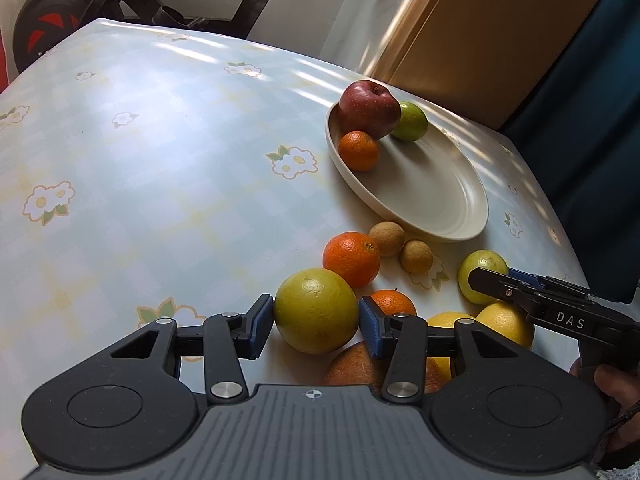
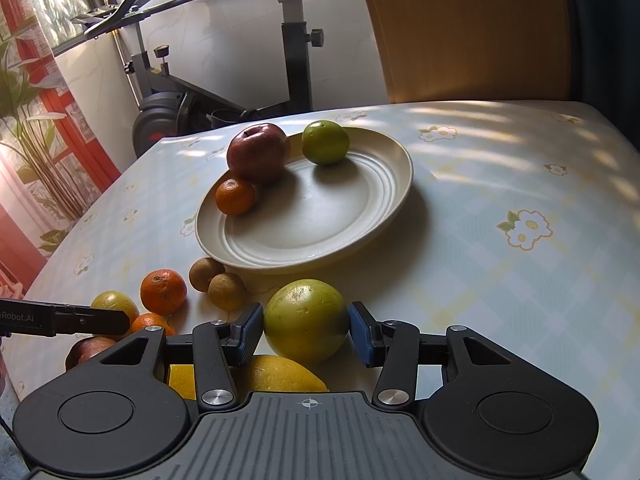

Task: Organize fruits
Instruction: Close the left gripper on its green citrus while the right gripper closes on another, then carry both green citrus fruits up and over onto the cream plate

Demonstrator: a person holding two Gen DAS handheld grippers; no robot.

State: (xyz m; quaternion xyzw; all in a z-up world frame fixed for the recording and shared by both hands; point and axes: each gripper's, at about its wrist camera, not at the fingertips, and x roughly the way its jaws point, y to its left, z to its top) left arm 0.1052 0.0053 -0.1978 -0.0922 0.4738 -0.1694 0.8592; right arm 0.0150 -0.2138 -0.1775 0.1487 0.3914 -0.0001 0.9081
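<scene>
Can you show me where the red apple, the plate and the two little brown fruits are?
red apple (image 2: 258,152), right wrist view, its front.
plate (image 2: 320,216), right wrist view, bare middle.
little brown fruits (image 2: 227,291), right wrist view, nearer one's front.

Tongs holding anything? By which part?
Left tongs pinch one yellow-green fruit across its sides; right tongs pinch another greenish fruit the same way.

"DAS" marks the right gripper (image 1: 494,278); "Robot.AI" the left gripper (image 2: 124,322).

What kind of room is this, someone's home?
Most likely a home living or dining room. The table wears a flowered cloth, a plate on it holds fruit, and an exercise bike stands behind beside a wooden door.
</scene>
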